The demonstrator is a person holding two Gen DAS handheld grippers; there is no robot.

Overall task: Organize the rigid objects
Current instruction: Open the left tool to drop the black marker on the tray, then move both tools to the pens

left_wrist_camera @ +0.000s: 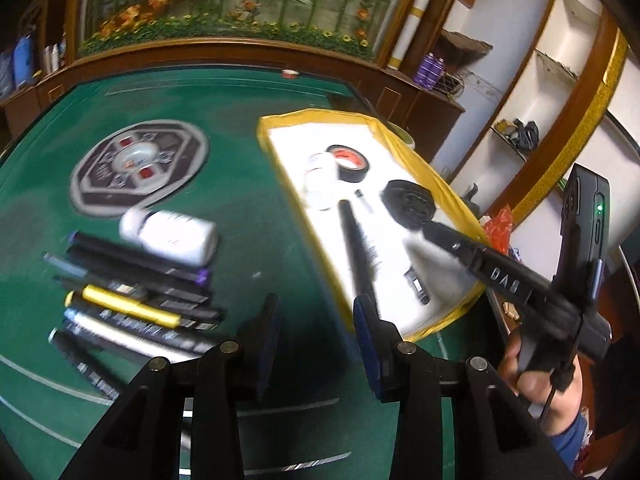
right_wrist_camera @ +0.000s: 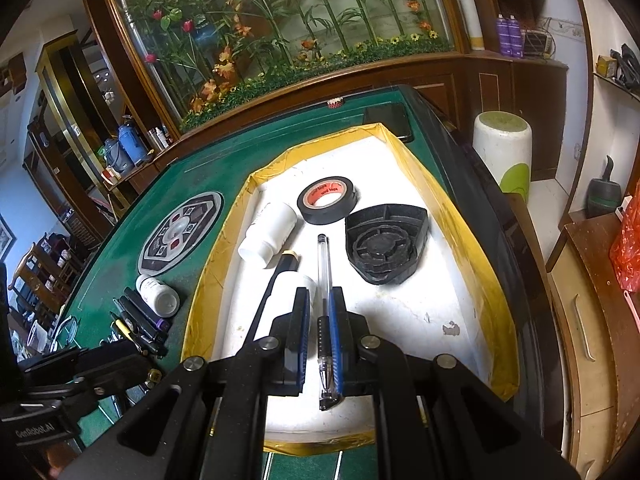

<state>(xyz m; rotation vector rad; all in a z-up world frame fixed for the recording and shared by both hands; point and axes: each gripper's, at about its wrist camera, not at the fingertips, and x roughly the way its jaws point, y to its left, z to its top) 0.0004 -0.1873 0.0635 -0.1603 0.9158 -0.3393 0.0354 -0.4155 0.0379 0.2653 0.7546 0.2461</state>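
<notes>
Nearest to me, the right gripper point(right_wrist_camera: 320, 332) has its fingers point(right_wrist_camera: 335, 320) pinching a clear plastic ballpoint pen with a black ribbed grip point(right_wrist_camera: 323, 280). The pen lies along the fingers, held at its ribbed part, and its far end points over the white tray with the yellow taped rim point(right_wrist_camera: 472, 280). I judge the pen as light and stiff, but smooth on the clear barrel, so the ribbed section is the better place to hold; a grip nearer the end would probably let it swing.

The left gripper point(left_wrist_camera: 316, 320) hangs over the green felt tabletop point(left_wrist_camera: 248, 200), just beside the tray's near edge. Its fingers point(left_wrist_camera: 268, 320) are spread apart and nothing is between them.

On the felt to the left, a row of dark marker pens, one with a yellow barrel point(left_wrist_camera: 132, 300), lies side by side, touching one another. Just behind them a small white plastic bottle point(left_wrist_camera: 172, 236) rests on its side.

Farther, inside the tray, there are a long black pen point(right_wrist_camera: 272, 292), a white plastic jar lying down point(right_wrist_camera: 272, 232), a black ribbed plastic part with round rings point(right_wrist_camera: 384, 240) and a roll of black electrical tape with an orange core point(right_wrist_camera: 327, 200). The tape and the jar are round and may roll when pushed.

At the back, the round grey control panel point(right_wrist_camera: 180, 232) sits in the felt.
</notes>
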